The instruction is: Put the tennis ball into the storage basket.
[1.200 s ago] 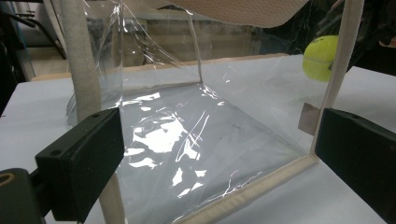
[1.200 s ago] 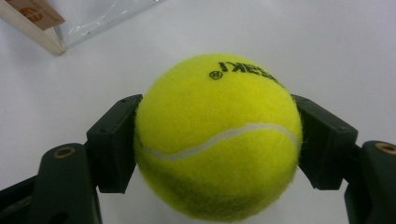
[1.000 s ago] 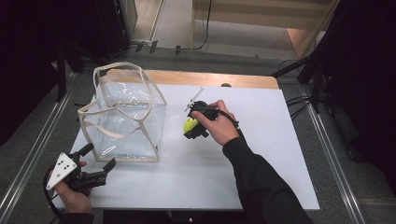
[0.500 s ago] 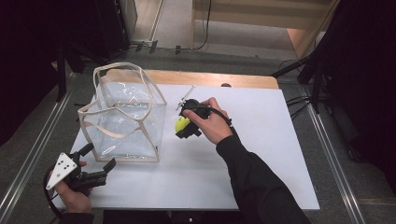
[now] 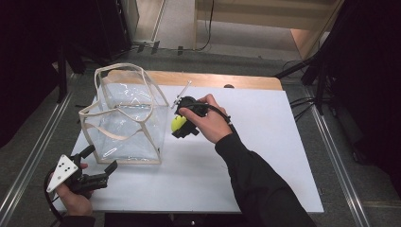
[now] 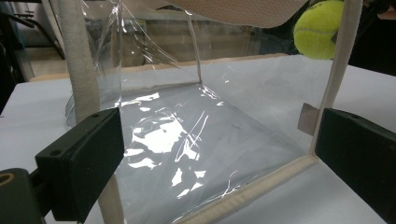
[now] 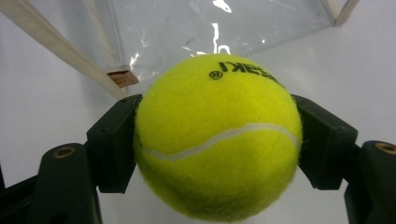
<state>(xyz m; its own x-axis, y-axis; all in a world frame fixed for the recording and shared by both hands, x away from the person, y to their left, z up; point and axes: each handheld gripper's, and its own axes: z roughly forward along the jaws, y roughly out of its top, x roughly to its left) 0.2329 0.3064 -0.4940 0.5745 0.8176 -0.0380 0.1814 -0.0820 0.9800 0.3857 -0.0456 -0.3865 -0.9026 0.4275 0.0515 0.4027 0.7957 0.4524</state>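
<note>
The right gripper [image 5: 182, 126] holds the tennis ball [image 7: 217, 140] squarely between its jaws, one black pad pressed to each flank, the seam and the printed lettering facing the right gripper view. Against the high view of a second ago, the ball has left the white table [image 5: 265, 156] and travelled up and toward the clear bag [image 5: 124, 120]; it now hangs just beside the bag's near wall, short of the cream-trimmed rim. Ahead of these jaws, past the ball, lie the bag's lower edge and a small tag. That lift suggests the pick is done and the carry is under way: what remains, by my reading, is to raise the ball over the rim and let it drop inside. The left gripper [image 5: 97, 174] sits where it was, jaws spread wide and gripping nothing, the bag's corner and trim standing between them without contact; the ball shows high to the right of its jaws, beyond the bag's handle strap [image 6: 338, 70].
</note>
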